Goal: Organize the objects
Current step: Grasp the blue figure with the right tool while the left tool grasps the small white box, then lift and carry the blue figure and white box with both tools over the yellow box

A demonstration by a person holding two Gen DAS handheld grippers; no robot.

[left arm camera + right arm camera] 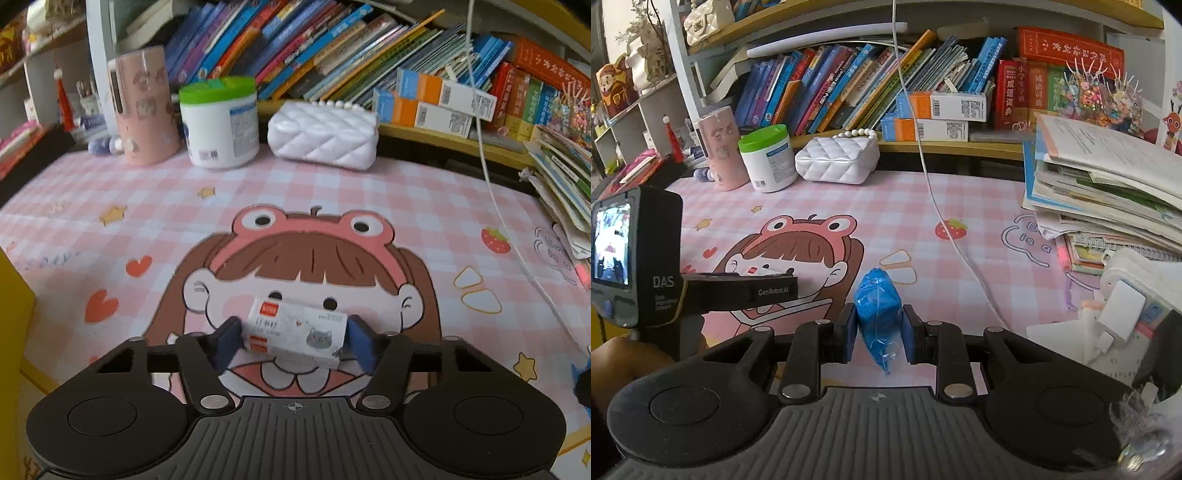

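A small white tissue pack (295, 334) with a red label and a grey cat print lies on the pink checked cartoon mat (332, 192). My left gripper (293, 343) has its blue pads against both short ends of it. In the right wrist view, my right gripper (879, 328) is shut on a blue plastic-wrapped packet (877, 302), held just above the mat (960, 192). The packet's tail hangs down between the fingers. The left gripper's body (738, 290) shows at the left of that view, with a corner of the tissue pack (755, 271) above its finger.
At the back of the mat stand a pink cup (142, 107), a white tub with a green lid (221, 122) and a white quilted bag (323, 134), under a shelf of books. A white cable (938, 206) hangs across the mat. A stack of books (1108, 184) and a charger block (1119, 310) crowd the right side.
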